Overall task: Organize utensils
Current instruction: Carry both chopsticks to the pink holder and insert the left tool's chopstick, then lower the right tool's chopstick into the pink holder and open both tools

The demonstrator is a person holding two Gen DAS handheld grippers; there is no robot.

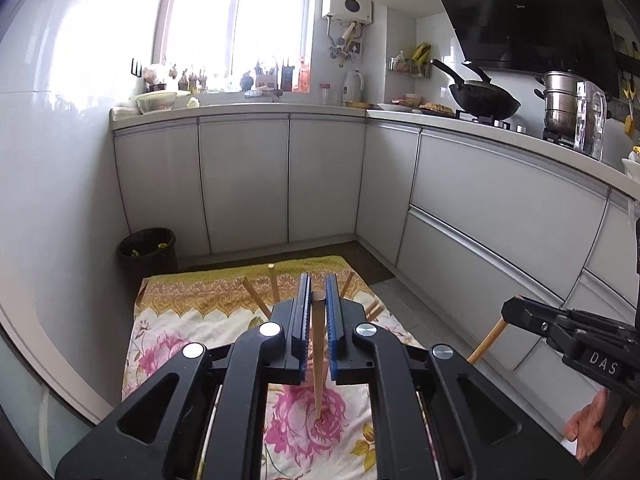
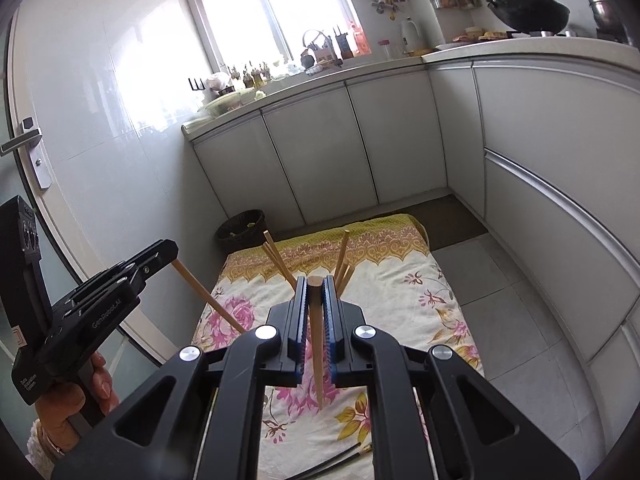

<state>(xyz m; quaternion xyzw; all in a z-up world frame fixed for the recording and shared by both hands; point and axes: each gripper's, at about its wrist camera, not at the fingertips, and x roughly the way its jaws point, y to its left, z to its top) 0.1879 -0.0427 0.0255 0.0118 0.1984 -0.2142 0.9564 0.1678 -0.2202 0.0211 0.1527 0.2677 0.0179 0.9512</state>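
My left gripper is shut on a wooden chopstick, which hangs tip-down over the flowered cloth. My right gripper is shut on another wooden chopstick, also tip-down. Each gripper shows in the other's view: the right one with its chopstick at the right, the left one with its chopstick at the left. Several more chopsticks stand upright beyond the grippers, fanned out; what holds them is hidden behind the fingers.
The cloth lies on the kitchen floor between white cabinets and a white wall. A dark wicker bin stands in the far left corner. A black cable lies on the cloth's near edge. A wok and pots sit on the counter.
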